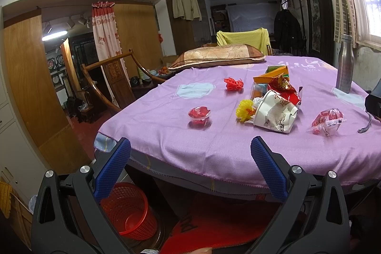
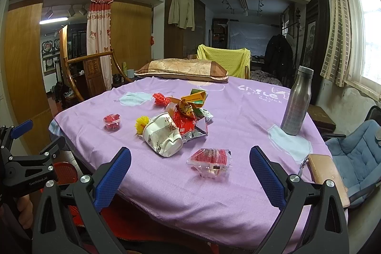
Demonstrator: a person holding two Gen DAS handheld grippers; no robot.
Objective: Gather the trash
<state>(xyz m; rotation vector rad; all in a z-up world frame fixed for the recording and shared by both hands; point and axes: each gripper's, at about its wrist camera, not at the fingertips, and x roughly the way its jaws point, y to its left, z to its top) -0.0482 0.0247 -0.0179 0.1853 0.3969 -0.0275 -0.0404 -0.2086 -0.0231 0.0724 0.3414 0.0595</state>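
Purple cloth (image 2: 238, 116) covers the desk, and the trash sits on it: a crushed cup (image 2: 163, 135), wrappers (image 2: 190, 111) and a clear pack (image 2: 210, 162). A red basket (image 1: 129, 211) waits on the floor by the desk. Both the left gripper (image 1: 190, 168) and the right gripper (image 2: 190, 173) have their fingers wide apart, holding nothing. Best to start with the pack, which lies nearest: come down over it and squeeze softly.

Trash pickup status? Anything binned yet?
Nothing looks done: the red basket on the floor shows no trash inside. In hand: nothing; the left hand-held gripper and right hand-held gripper are both open. Left on the purple cloth: crumpled paper cup, clear packet, small red-filled cup, wrapper pile.
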